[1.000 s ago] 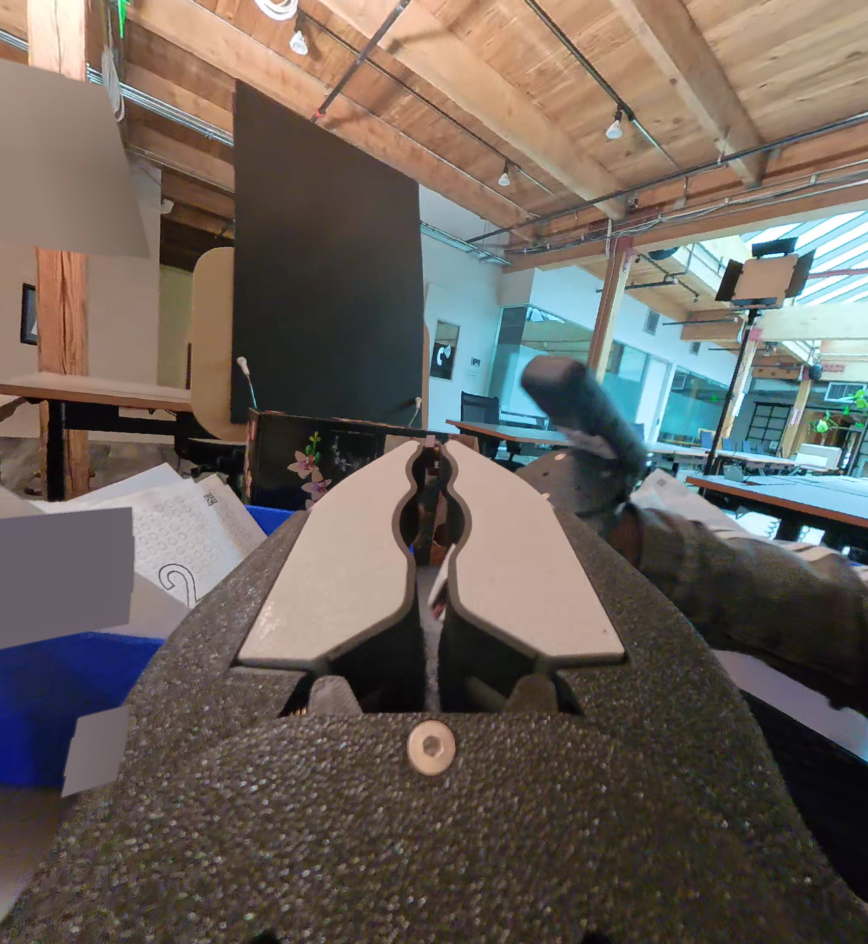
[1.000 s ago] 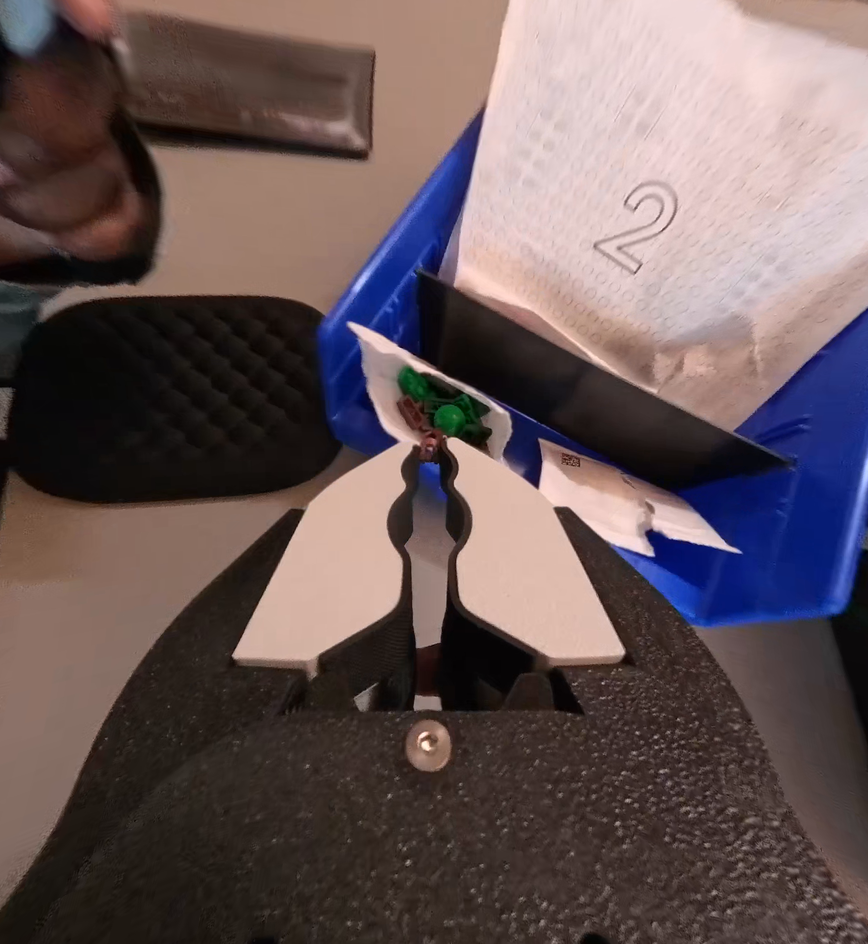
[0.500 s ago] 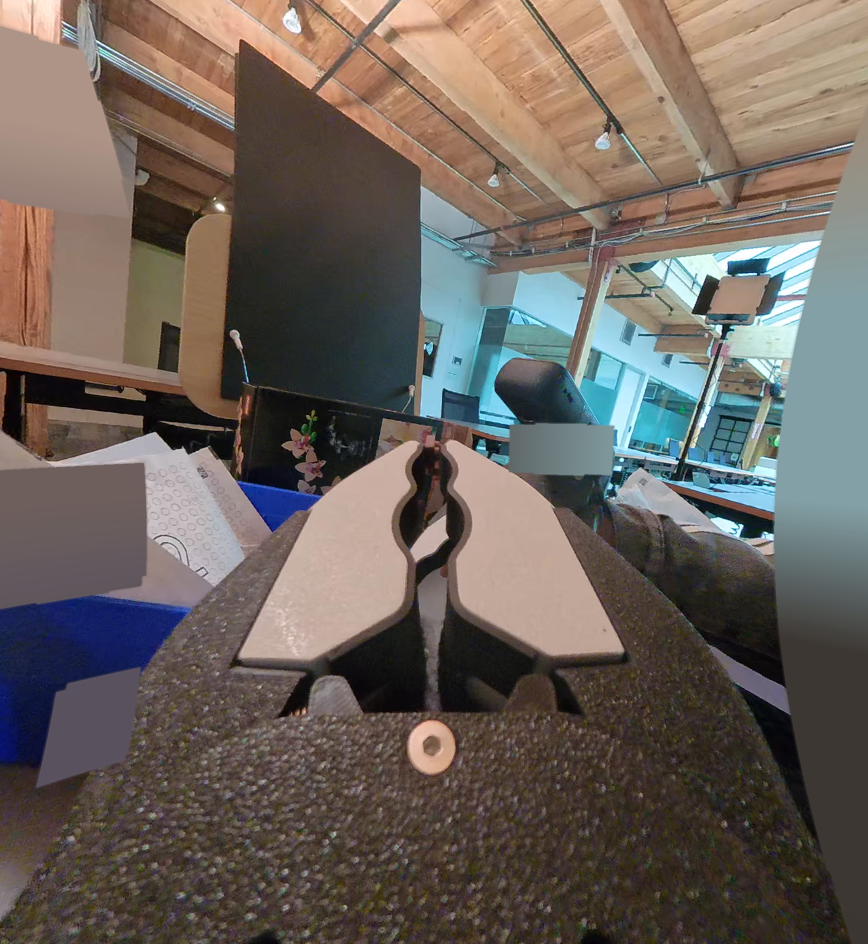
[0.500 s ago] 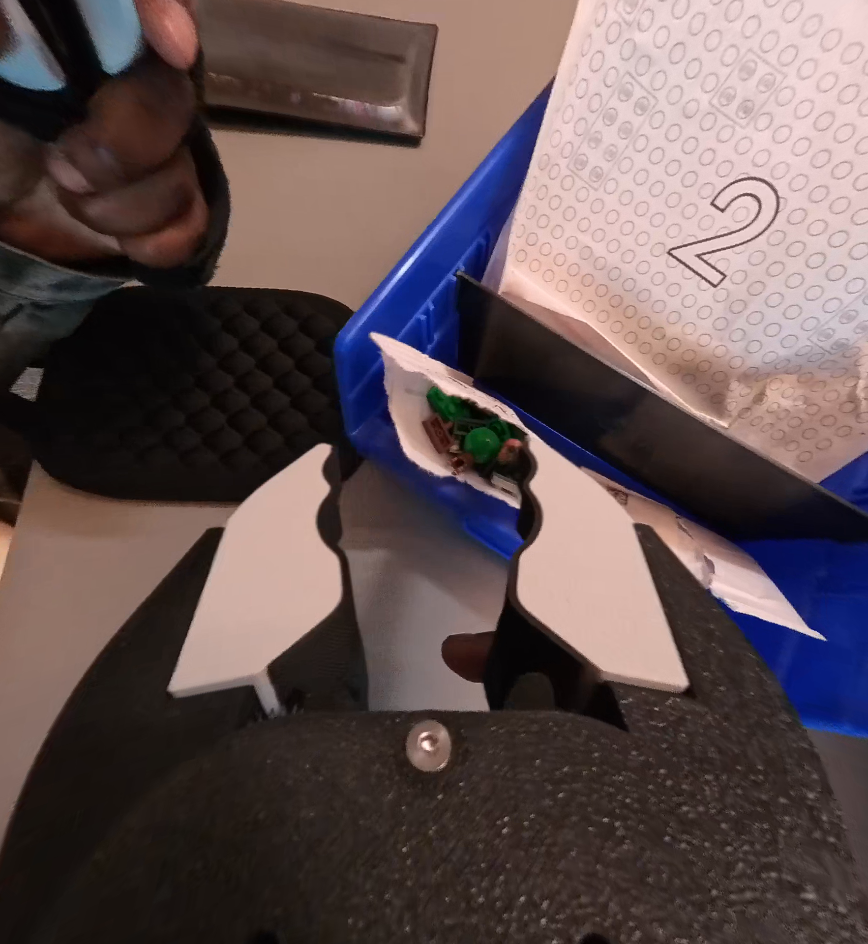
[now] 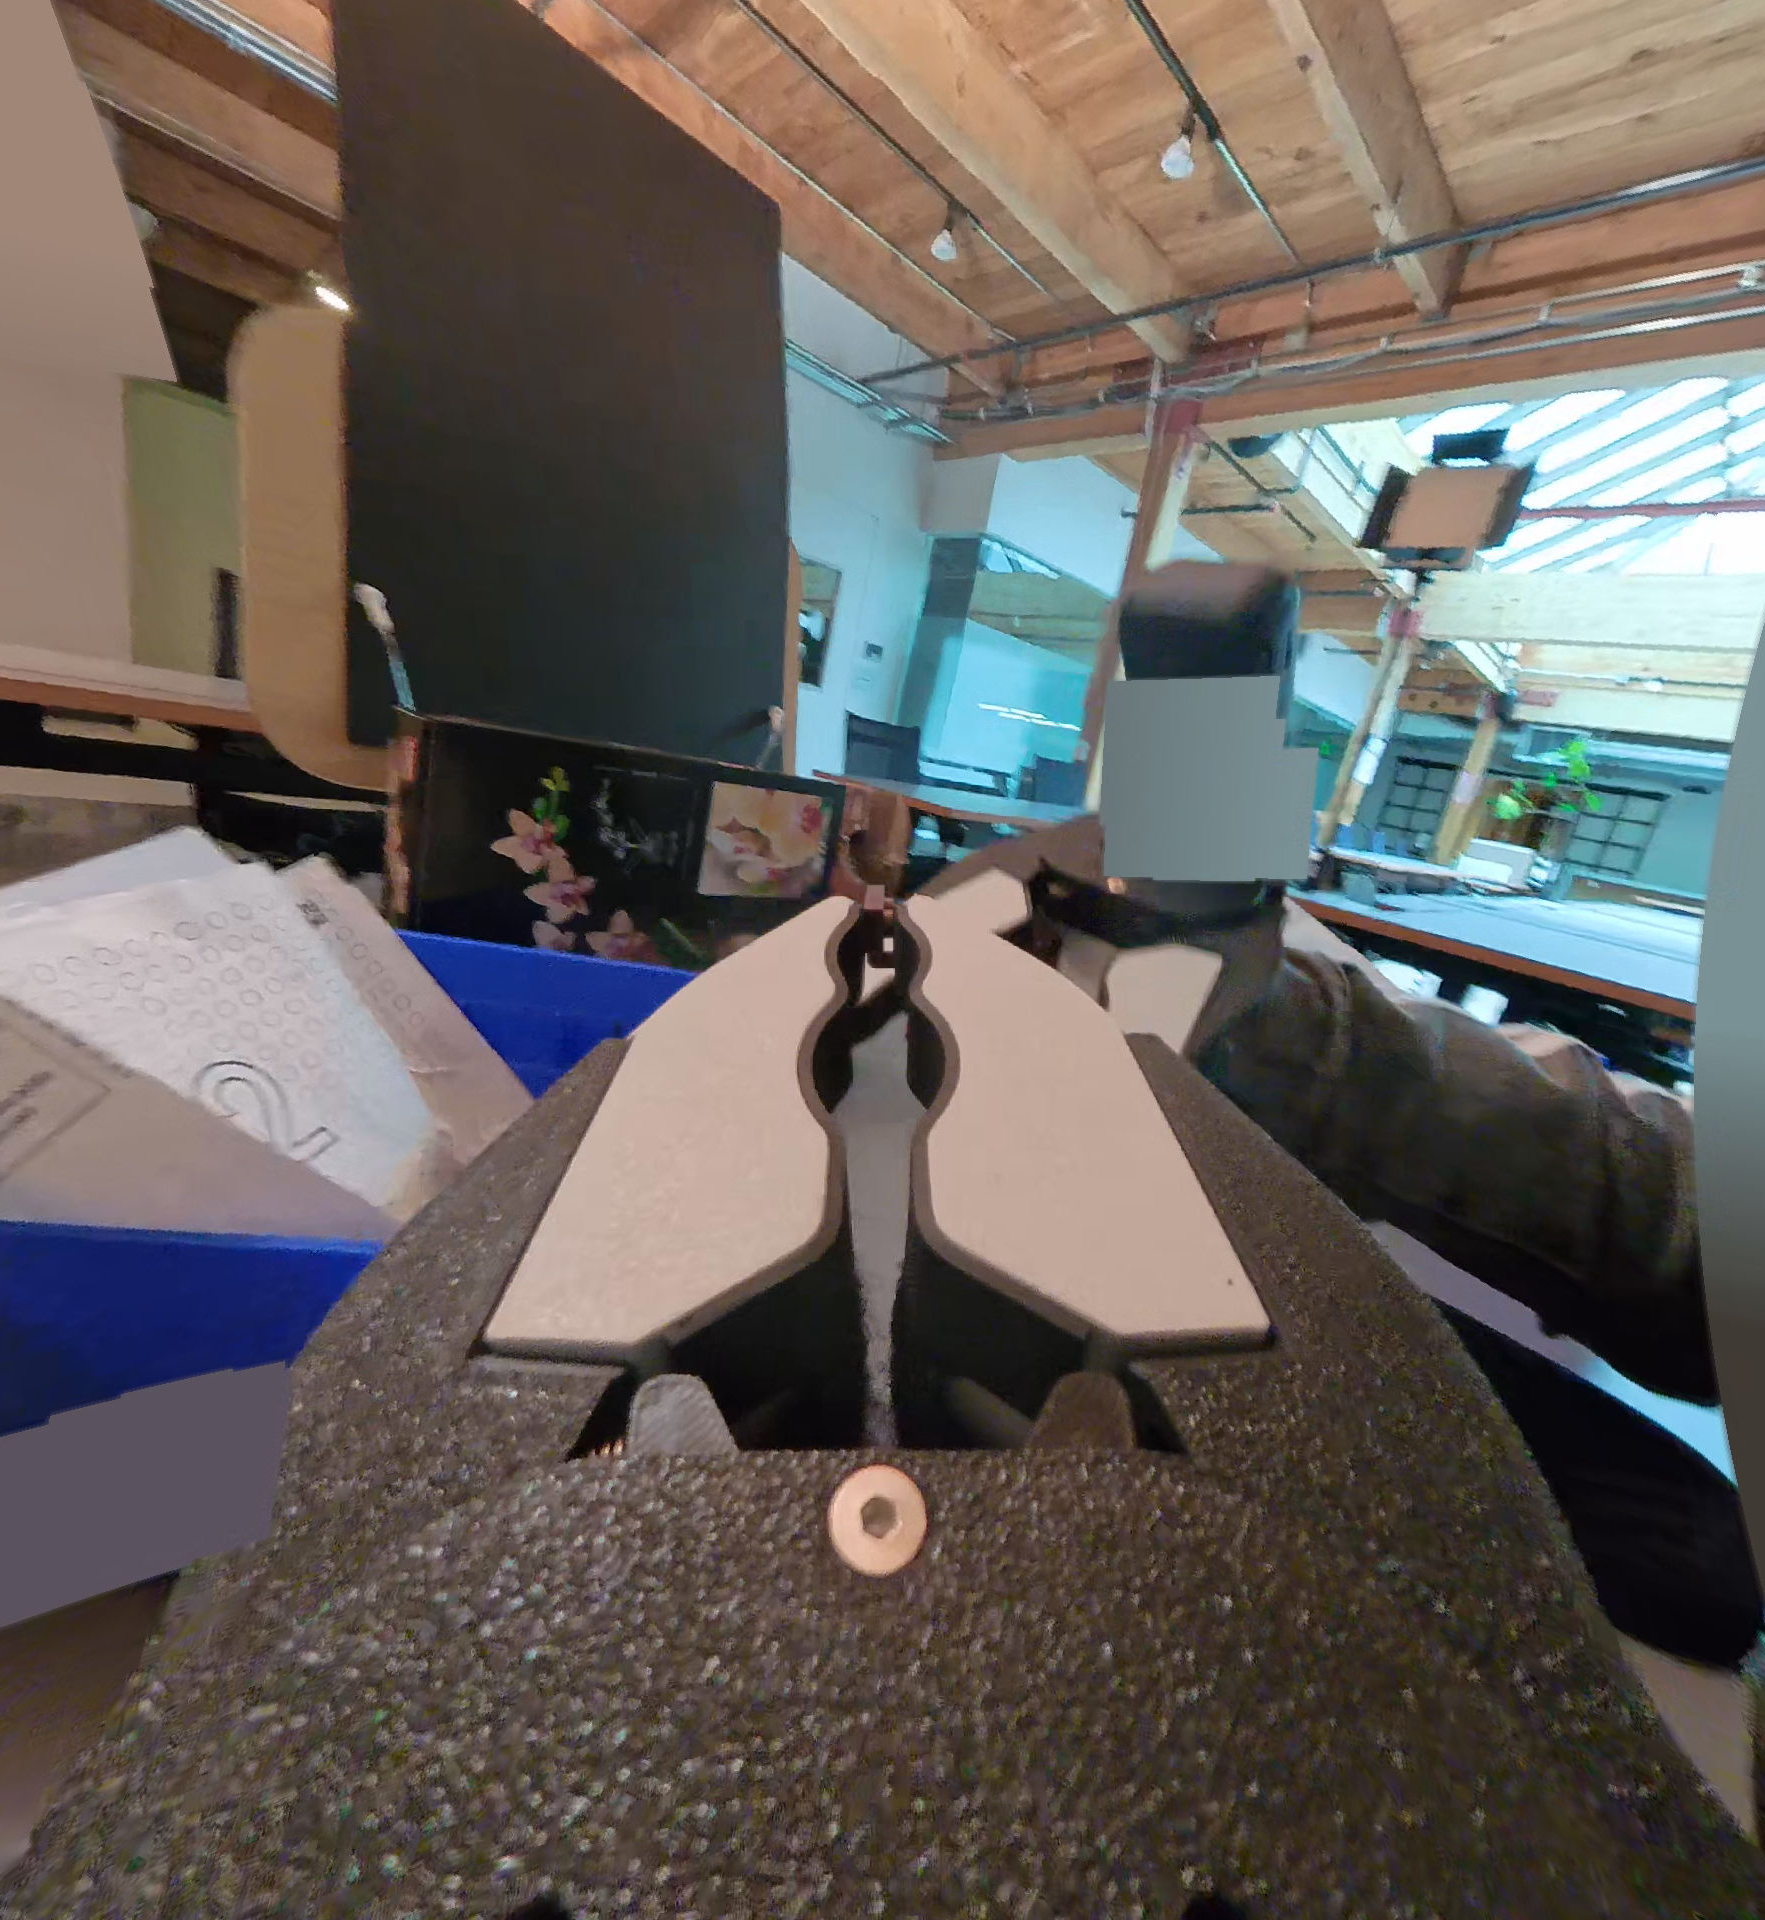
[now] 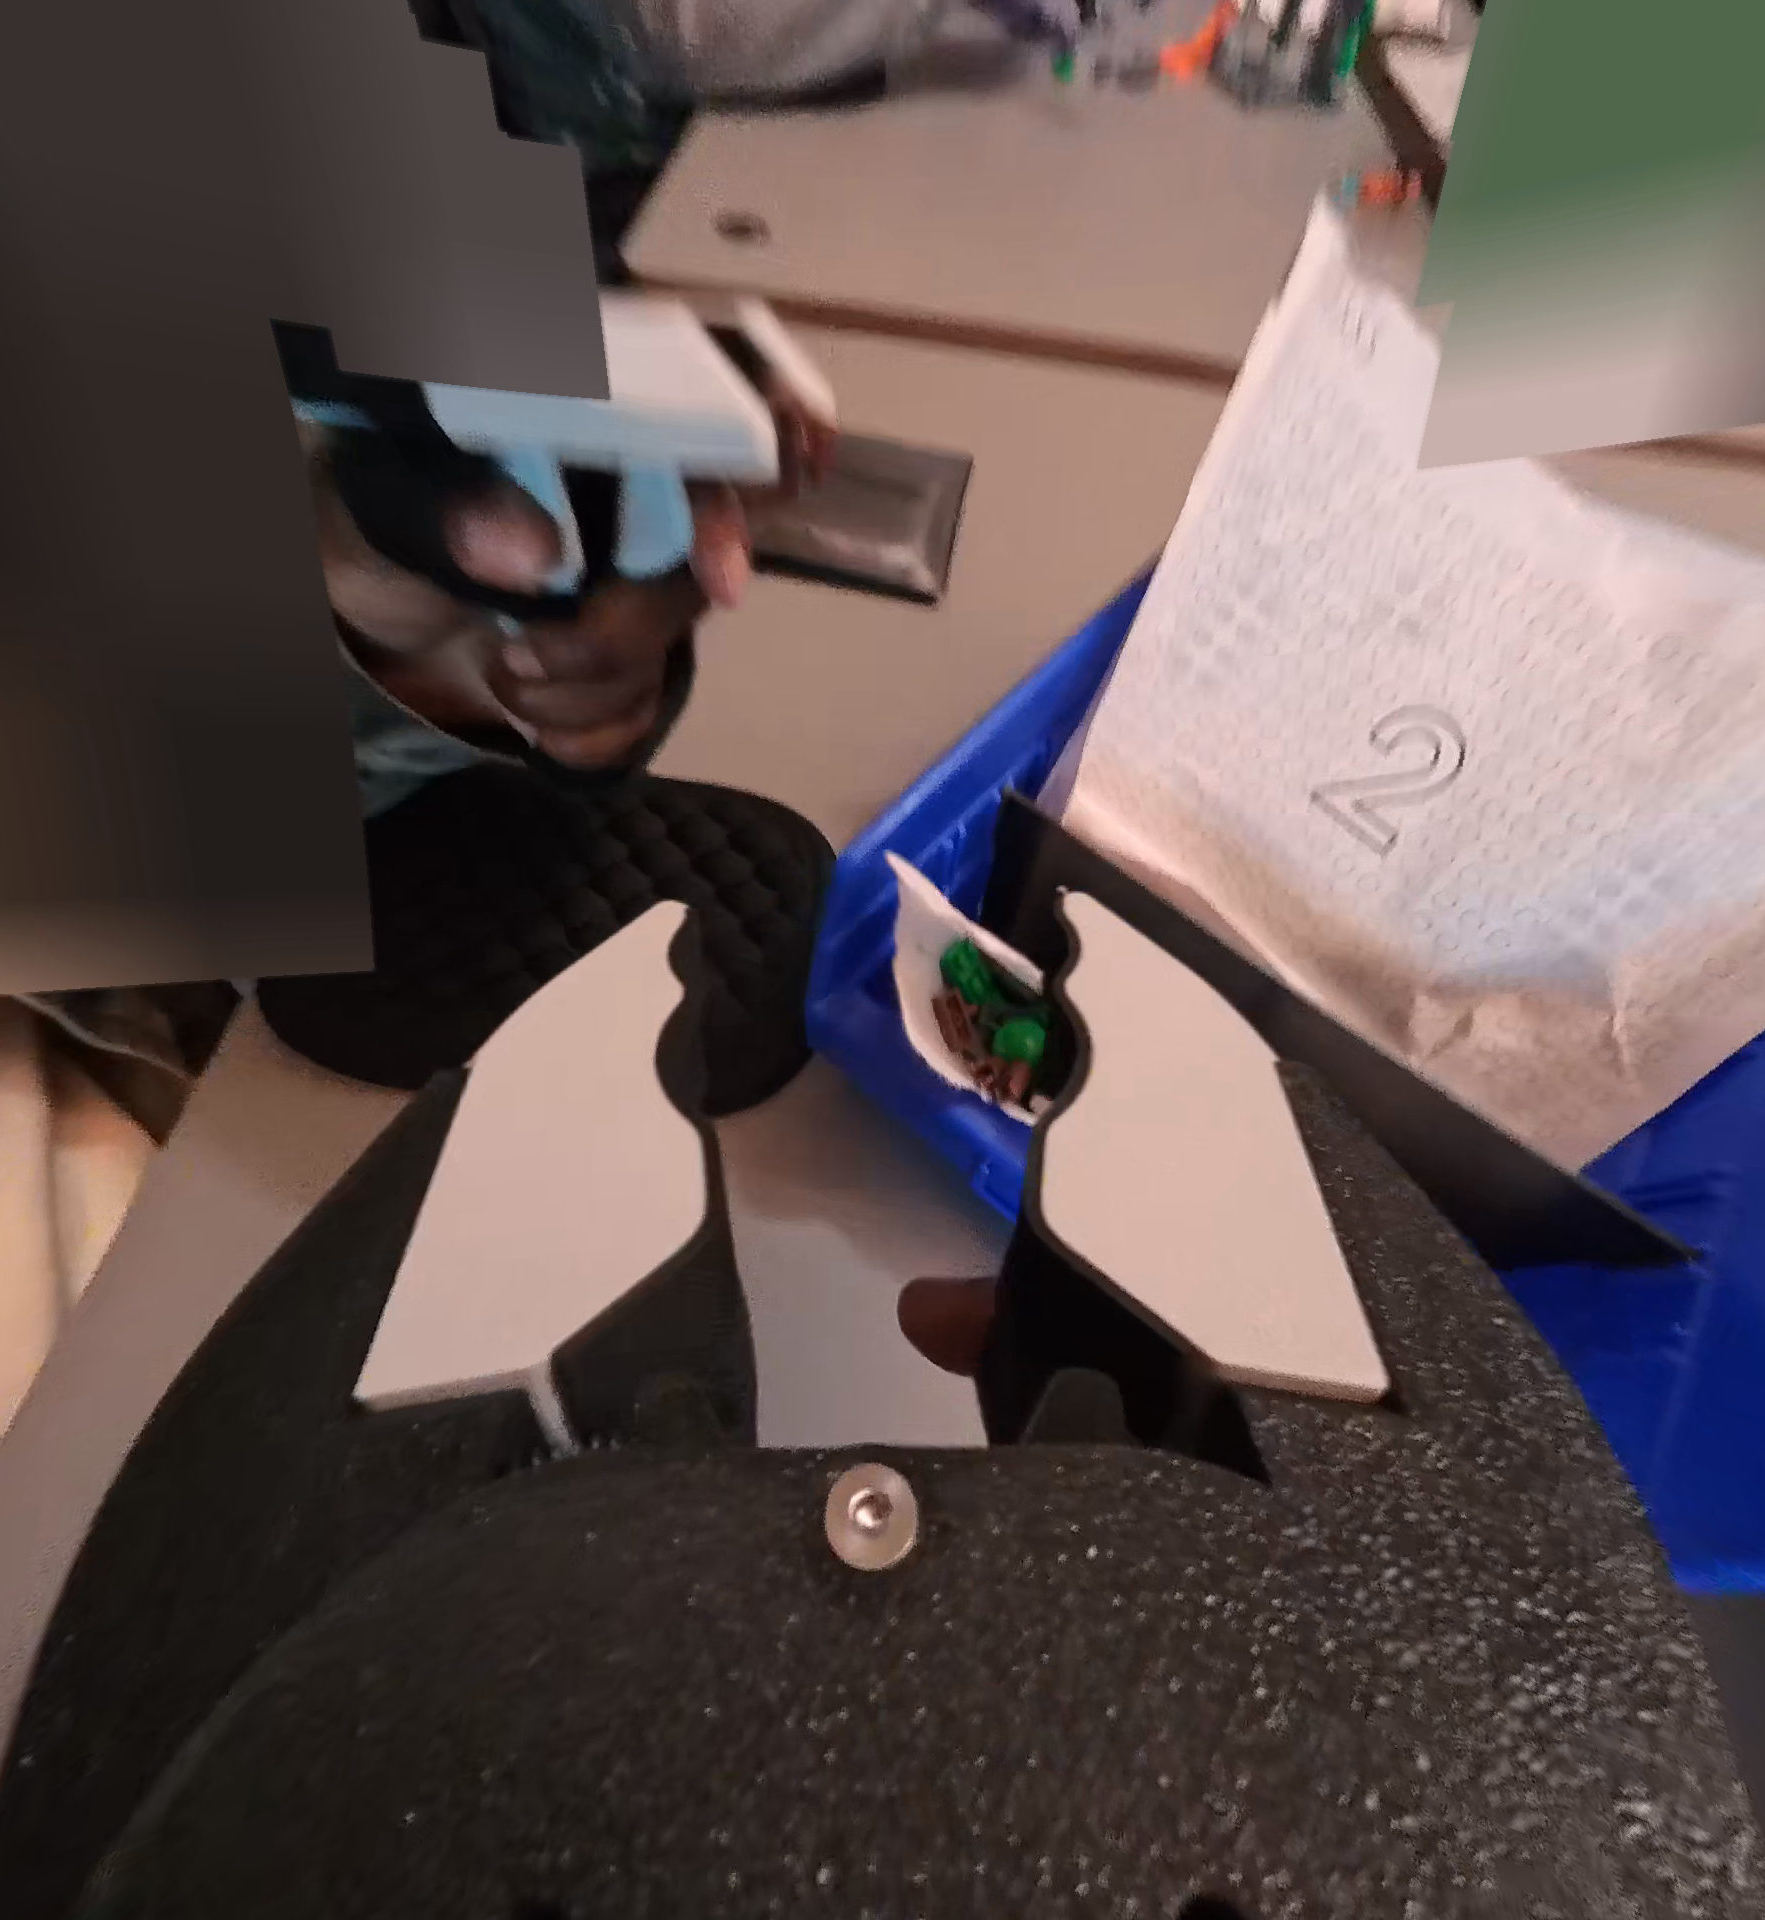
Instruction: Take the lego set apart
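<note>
My left gripper (image 5: 876, 920) is shut on a small brownish lego piece (image 5: 876, 896) pinched at its tips and held up in the air. My right gripper (image 6: 873, 914) is open and empty, just in front of the near left corner of a blue bin (image 6: 919, 862). A torn white paper bag (image 6: 925, 966) in that corner holds green and brown lego pieces (image 6: 992, 1029), just by my right finger. The left gripper also shows in the right wrist view (image 6: 800, 426), blurred and held by a hand at upper left.
The blue bin (image 5: 545, 987) also holds a large white numbered paper bag (image 6: 1480, 779) and a black card (image 6: 1273, 1039). A black quilted pad (image 6: 545, 914) lies left of the bin. A black box with flowers (image 5: 629, 821) stands behind it. A sleeved arm (image 5: 1429, 1091) is to the right. The tips of one gripper are about 7 cm away from the tips of the other.
My right gripper was shut on a small brown piece over the torn bag; it has opened, the piece is gone from it, and it has drawn back. The left gripper stays shut.
</note>
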A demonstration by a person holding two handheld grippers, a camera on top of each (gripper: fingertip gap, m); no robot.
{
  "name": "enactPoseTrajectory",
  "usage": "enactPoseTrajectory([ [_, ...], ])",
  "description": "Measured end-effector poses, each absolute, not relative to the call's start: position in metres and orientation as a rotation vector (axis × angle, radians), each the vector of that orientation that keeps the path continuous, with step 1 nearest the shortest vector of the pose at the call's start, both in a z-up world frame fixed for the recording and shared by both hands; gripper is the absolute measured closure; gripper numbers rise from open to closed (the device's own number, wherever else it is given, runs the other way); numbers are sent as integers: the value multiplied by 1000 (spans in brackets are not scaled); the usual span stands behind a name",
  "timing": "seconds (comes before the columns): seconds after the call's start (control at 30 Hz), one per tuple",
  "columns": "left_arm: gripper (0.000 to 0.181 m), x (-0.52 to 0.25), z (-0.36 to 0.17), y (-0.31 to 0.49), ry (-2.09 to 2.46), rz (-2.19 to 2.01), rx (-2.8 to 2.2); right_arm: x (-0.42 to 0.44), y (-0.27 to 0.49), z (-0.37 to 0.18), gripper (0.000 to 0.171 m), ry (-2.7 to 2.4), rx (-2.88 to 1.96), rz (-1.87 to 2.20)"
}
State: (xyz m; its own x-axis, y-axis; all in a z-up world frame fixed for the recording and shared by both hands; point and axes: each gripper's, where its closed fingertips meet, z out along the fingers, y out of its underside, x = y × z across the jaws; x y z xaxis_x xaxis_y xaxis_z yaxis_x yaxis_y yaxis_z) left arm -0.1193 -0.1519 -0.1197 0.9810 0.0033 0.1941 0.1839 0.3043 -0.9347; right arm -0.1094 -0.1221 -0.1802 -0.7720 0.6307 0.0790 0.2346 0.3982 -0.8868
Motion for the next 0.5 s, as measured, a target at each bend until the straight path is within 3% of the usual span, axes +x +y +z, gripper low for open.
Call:
enactPoseTrajectory([
  [0.2, 177, -94, -126, -139, -164, -410, -1274, -92, -129, -136, 121, -2096, -393, 1353],
  [0.3, 177, -84, -127, -133, -176, -544, -1270, -84, -139, -131, 135, -2031, -198, 1213],
  [0.5, 178, -74, -122, -129, -228, -766, -1210, -78, -145, -128, 141, -1991, -55, 1098],
])
